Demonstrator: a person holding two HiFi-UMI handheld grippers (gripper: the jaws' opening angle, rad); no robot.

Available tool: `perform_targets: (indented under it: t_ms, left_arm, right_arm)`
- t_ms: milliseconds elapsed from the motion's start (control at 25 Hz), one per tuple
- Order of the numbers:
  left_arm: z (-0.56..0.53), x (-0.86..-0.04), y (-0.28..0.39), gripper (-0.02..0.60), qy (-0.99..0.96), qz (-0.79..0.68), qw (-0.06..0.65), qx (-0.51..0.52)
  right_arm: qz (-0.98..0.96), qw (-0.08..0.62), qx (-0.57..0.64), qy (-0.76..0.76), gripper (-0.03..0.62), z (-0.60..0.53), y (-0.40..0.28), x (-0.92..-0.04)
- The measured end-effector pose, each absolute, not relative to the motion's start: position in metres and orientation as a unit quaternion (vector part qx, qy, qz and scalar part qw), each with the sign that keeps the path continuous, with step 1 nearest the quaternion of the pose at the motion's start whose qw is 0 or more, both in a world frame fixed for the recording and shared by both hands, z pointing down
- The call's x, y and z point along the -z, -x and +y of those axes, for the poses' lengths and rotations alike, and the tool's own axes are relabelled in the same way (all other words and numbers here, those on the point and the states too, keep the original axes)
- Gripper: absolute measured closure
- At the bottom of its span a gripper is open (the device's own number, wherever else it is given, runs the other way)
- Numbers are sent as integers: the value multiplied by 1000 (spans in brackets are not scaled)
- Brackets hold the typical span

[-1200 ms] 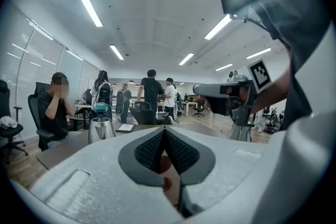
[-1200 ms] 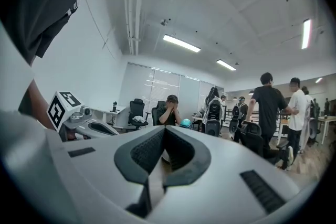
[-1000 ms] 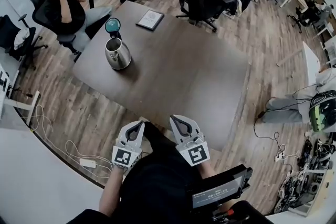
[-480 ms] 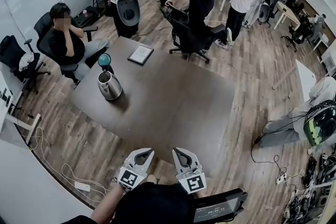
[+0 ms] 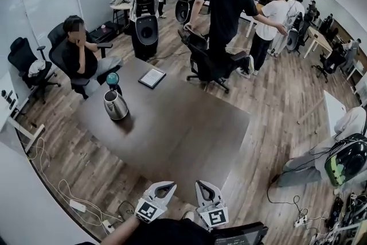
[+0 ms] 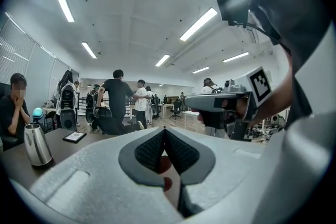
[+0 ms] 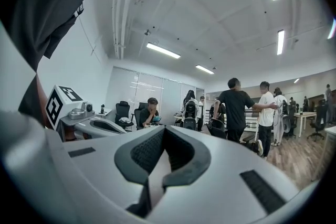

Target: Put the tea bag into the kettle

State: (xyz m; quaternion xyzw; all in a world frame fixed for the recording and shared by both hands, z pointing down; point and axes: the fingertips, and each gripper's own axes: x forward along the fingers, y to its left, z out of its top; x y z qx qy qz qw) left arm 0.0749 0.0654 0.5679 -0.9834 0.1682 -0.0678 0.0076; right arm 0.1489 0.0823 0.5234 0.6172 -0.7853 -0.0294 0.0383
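Two hand-held grippers hung side by side just short of the near corner of a dark table (image 5: pixel 172 135) in a busy office. The left gripper (image 5: pixel 170 185) had its jaws closed tip to tip. A pale strip with red spots showed in the slot behind its pads, too unclear to name. The right gripper (image 5: pixel 202 185) was likewise closed and empty. The kettle (image 5: pixel 115 105) stood upright near the table's far left corner, close to a tablet (image 5: pixel 152 78) and well apart from both grippers. The tea bag could not be made out in any view.
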Motion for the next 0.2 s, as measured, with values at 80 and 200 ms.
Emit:
perform_targets:
  t_ms: [80,200]
  left_arm:
    - [75,-570,-82,592,984,168,6,66]
    - [89,-570,-90,592,983,166,9,76]
  right_arm:
    - [-786,35,25,-616,589,87,-156,-526]
    - [-784,39,17,-620,589,97,-167,-525]
